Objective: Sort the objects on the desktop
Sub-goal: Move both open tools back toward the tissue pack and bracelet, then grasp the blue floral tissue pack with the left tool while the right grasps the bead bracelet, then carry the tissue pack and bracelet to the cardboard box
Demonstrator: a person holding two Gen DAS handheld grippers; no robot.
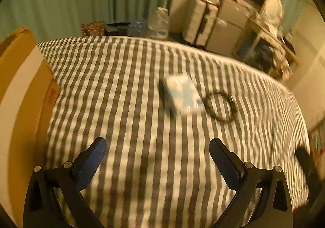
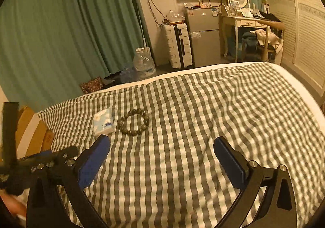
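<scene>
My left gripper hangs over the checked bedspread with its jaws spread wide and nothing between them; my right gripper is equally agape and empty. Ahead lie the tissue pack and, just beside it, the bead bracelet, neither touched. A cardboard box sits at the left edge. I judge sorting hasn't begun: next I'd pick one item, lower squarely over it, then close.

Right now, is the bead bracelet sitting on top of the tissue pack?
No, the bead bracelet lies flat on the checkered bedspread just to the right of the tissue pack, not on it.
</scene>
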